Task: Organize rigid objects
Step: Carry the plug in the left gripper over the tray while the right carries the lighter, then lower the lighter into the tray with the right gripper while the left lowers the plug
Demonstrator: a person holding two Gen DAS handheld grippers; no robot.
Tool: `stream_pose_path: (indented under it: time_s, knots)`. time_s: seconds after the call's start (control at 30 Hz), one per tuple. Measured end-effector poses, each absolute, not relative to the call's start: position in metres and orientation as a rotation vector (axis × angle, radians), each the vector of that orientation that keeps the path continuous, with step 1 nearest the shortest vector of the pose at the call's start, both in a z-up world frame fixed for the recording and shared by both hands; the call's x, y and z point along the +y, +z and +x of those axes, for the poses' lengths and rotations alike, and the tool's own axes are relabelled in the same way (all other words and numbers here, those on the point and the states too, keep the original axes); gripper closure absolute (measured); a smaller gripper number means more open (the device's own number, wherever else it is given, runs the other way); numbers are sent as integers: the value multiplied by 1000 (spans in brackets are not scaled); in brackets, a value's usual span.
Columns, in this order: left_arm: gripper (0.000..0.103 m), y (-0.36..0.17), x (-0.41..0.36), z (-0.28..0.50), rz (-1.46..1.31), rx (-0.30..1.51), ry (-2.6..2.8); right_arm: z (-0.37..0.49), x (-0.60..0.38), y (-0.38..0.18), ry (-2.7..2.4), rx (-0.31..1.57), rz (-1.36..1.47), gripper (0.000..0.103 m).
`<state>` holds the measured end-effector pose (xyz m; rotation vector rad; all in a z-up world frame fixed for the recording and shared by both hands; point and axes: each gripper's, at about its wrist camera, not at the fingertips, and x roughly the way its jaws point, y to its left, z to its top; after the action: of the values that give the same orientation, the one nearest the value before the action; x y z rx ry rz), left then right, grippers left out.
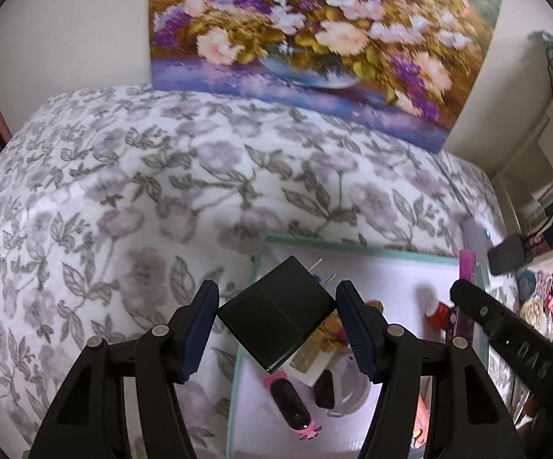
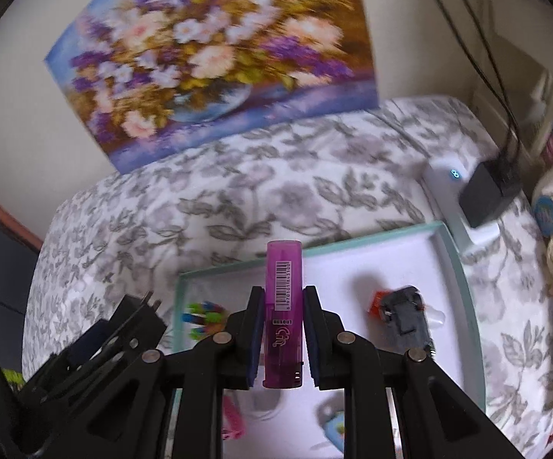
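Approx. midway, I judge: left gripper (image 1: 276, 325) clamps black charger (image 1: 276, 315) over tray's (image 1: 353, 251) left edge, right gripper (image 2: 279, 334) pinches purple lighter (image 2: 283, 311) above it; toy car (image 2: 404, 315) etc. already inside, blurry.

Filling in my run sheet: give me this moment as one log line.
left gripper: shut on black plug adapter | right gripper: shut on purple translucent lighter | both over teal-rimmed white tray | tray holds small items
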<state>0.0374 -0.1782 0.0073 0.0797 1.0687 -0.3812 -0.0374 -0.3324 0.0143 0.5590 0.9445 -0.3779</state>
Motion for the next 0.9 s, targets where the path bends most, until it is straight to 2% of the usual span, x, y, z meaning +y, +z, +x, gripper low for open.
stream_pose_path:
  time_s: [0.37,0.9]
  knots:
    - [38,-4,-199,19,125,1112,-449,-60,-368,-15,-461,1007,662,82]
    - [38,-12,-196,5,115,1184,-490,-70,-352,-9,-472,1041,616,82]
